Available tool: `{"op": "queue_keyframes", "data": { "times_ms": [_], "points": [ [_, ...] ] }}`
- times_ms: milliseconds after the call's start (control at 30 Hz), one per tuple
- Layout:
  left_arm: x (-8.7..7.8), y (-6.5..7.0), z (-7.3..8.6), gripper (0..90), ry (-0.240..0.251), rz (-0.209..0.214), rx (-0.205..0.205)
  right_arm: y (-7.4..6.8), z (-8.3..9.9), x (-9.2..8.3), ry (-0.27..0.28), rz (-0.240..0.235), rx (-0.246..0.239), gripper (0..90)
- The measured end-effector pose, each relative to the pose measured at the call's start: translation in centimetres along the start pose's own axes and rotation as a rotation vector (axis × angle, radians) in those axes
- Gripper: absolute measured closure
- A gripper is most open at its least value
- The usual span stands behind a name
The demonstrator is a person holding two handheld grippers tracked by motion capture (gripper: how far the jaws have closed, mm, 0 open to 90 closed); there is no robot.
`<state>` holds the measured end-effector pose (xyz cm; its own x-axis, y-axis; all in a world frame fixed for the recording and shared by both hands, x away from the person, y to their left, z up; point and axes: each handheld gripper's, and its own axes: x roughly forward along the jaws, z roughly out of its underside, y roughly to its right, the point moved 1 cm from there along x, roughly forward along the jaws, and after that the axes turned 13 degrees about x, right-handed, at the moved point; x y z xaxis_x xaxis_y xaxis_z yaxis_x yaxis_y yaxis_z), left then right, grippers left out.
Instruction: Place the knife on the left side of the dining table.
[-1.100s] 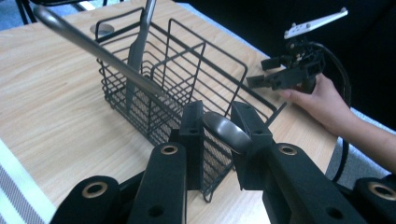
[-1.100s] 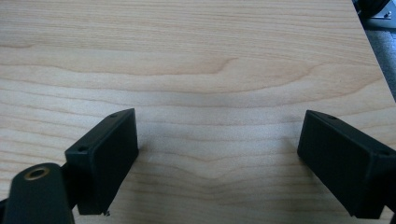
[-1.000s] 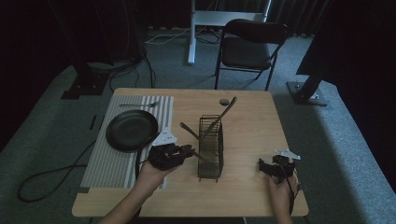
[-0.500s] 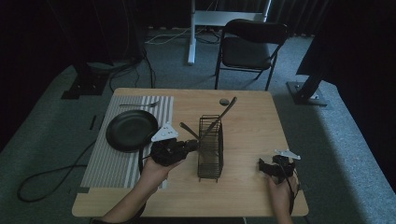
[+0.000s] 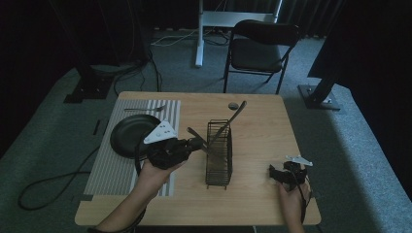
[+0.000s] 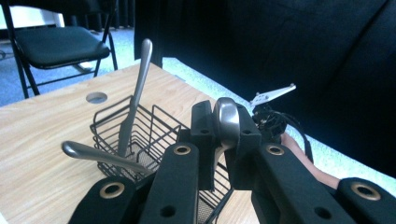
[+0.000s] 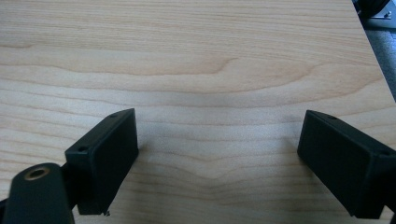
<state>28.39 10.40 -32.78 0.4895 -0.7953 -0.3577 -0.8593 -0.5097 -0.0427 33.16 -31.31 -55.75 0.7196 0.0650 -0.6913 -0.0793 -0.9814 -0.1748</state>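
1. The left gripper (image 6: 227, 140) is clamping its two black jaws on the rounded end of a brushed-metal utensil handle (image 6: 227, 122), which is standing up between them in the left gripper view.
2. Just ahead of that gripper, a black wire basket (image 5: 219, 154) is sitting on the pale wood-grain table (image 5: 262, 121); in the high view the jaws are reaching its near-left side.
3. Inside the basket, a long silver utensil (image 6: 136, 95) is leaning upright, and a second curved metal handle (image 6: 98, 154) is jutting out just beside the left jaw.
4. Behind the left gripper, a round black pan (image 5: 128, 136) is lying on a grey striped mat (image 5: 111, 165).
5. The right gripper (image 7: 219, 158) is holding its flat, blocky jaws wide apart, gripping nothing, hovering just over bare wood.
6. In the high view the right gripper (image 5: 285, 172) is sitting well apart from the basket, toward the table's near right corner.
7. Beyond the basket, a small dark round disc (image 5: 233, 105) is resting on the table.
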Motion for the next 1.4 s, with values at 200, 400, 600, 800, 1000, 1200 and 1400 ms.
{"op": "queue_keyframes", "data": {
  "times_ms": [200,400,600,800,1000,1200,1400],
  "points": [
    [-2.3,-0.1,-0.9,83.8,0.022,-0.035,0.024,0.0,0.0,0.0,0.001,0.0,0.0,11.4],
    [-4.9,-0.9,-1.3,83.7,0.054,-0.079,0.008,0.0,0.0,0.0,0.001,0.0,0.0,11.4],
    [-6.7,-1.5,-1.2,83.7,0.065,-0.122,-0.002,0.0,0.0,0.0,0.001,0.0,0.0,11.4],
    [-8.1,-2.3,-0.2,83.7,0.052,-0.169,-0.019,0.0,0.0,0.0,0.001,0.0,0.0,11.4],
    [-9.1,-3.7,1.7,83.7,0.027,-0.219,-0.064,0.0,0.0,0.0,0.001,0.0,0.001,11.4],
    [-9.7,-5.0,3.8,83.7,0.001,-0.269,-0.112,0.0,0.0,0.0,0.001,0.0,0.0,11.4],
    [-10.4,-6.3,6.3,83.7,-0.026,-0.336,-0.157,0.0,0.0,0.0,0.001,0.0,0.0,11.4]
  ]
}}
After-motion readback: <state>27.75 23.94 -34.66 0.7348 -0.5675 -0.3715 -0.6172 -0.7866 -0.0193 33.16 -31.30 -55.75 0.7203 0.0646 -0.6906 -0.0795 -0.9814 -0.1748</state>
